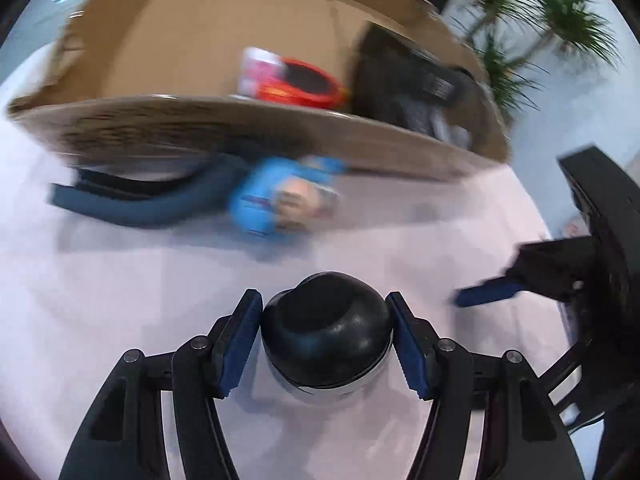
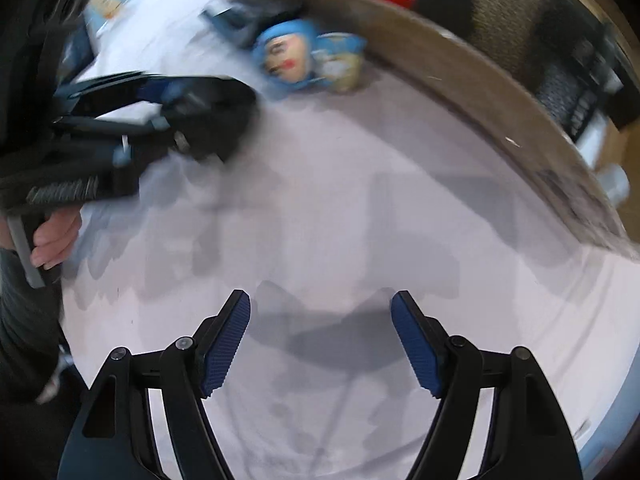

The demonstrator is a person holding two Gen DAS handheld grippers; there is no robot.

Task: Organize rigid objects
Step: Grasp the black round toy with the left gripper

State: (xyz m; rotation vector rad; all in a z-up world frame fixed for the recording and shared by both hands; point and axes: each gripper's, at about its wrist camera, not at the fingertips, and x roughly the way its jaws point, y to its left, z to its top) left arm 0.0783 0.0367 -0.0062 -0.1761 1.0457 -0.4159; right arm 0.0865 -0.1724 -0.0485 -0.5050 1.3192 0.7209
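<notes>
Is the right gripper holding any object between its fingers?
No, the right gripper is open, with only bare white tablecloth between its fingers.

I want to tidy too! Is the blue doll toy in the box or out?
Out. The blue doll toy lies on the white tablecloth, just outside the cardboard box wall.

A table draped in a pale cloth (image 1: 120, 280) fills the foreground. Beyond its far right corner stands a leafy green potted plant (image 1: 536, 12) against a light wall (image 1: 532, 152). A dark chair (image 1: 600, 208) sits beside the table's right edge.
</notes>
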